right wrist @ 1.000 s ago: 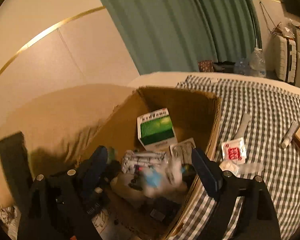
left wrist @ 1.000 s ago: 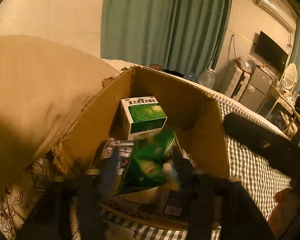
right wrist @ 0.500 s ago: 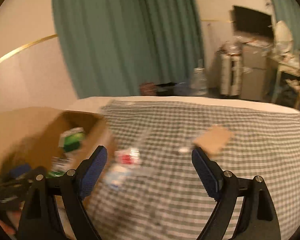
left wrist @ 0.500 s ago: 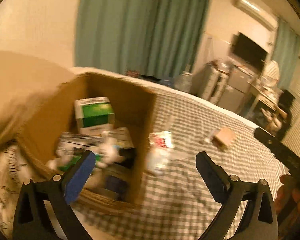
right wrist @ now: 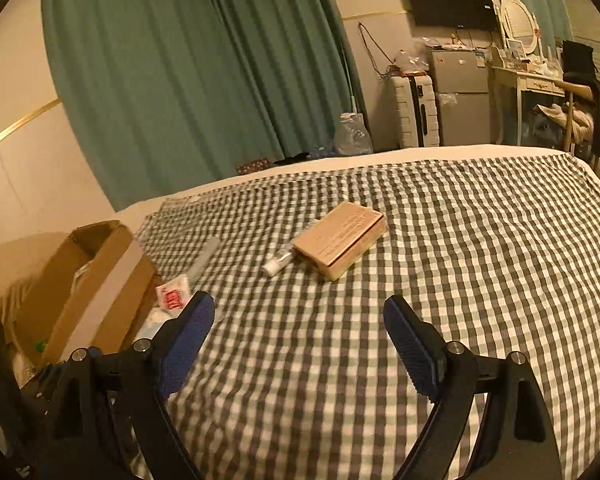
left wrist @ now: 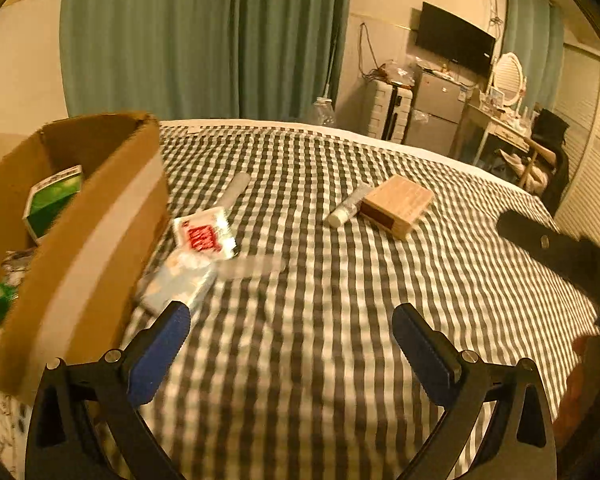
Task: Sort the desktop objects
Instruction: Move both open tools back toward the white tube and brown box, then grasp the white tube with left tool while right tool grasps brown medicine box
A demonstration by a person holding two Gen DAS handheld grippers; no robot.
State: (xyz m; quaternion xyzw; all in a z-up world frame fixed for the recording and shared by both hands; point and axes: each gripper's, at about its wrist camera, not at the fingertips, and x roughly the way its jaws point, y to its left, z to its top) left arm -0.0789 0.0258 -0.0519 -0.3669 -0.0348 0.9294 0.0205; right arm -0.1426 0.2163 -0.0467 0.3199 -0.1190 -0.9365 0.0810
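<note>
A cardboard box [left wrist: 100,216] sits at the left on the checked bedspread and holds a green and white carton [left wrist: 52,196] and other items. It also shows in the right wrist view [right wrist: 100,276]. Beside it lie a red and white packet [left wrist: 202,234], a pale blue pack [left wrist: 180,284] and a clear tube [left wrist: 236,190]. Farther right lie a wooden box [left wrist: 396,204] and a small white tube [left wrist: 346,212]; the wooden box [right wrist: 338,240] is ahead of my right gripper [right wrist: 298,334]. My left gripper [left wrist: 290,340] is open and empty over the bedspread. My right gripper is open and empty.
The checked bedspread [right wrist: 480,260] covers the bed. A tan pillow [right wrist: 16,256] lies behind the cardboard box. Green curtains [right wrist: 188,72], a white suitcase [right wrist: 414,110], a small fridge [right wrist: 460,92] and a dressing table [right wrist: 532,80] stand beyond the bed.
Both grippers have swung from over the cardboard box to the right, over the bedspread. The green item seen in the left gripper's jaws a second ago is gone; the jaws now stand open and empty.
</note>
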